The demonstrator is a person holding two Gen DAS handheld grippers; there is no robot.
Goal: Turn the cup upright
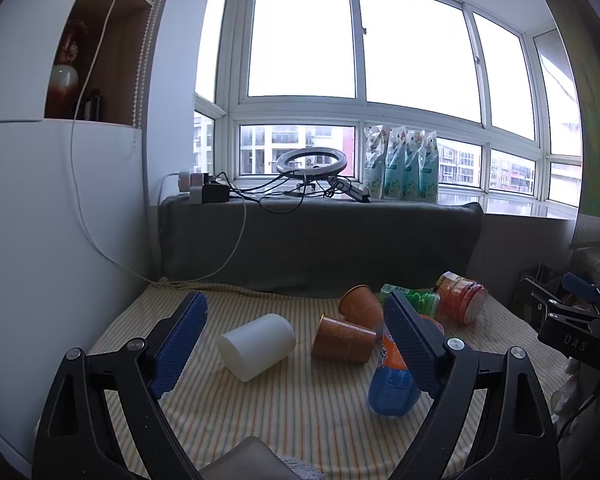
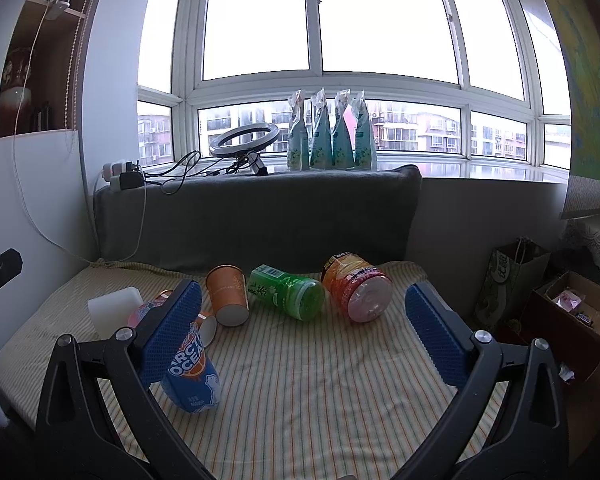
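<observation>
A white cup (image 1: 257,346) lies on its side on the striped cloth (image 1: 292,412), its closed base toward me. Two orange paper cups lie on their sides beside it: one (image 1: 343,339) in the middle, one (image 1: 360,305) farther back. My left gripper (image 1: 296,340) is open and empty, hovering above the cloth with the white cup between its fingers' lines of sight. My right gripper (image 2: 304,330) is open and empty above the cloth. In the right wrist view the white cup (image 2: 114,310) is at the left and an orange cup (image 2: 228,294) lies behind my left finger.
A blue and orange bottle (image 2: 192,368), a green bottle (image 2: 288,290) and a red-orange bottle (image 2: 358,286) lie on the cloth. A grey cushion (image 2: 260,216) backs it. A white wall (image 1: 60,240) is left; a paper bag (image 2: 508,280) and a box (image 2: 580,312) stand right.
</observation>
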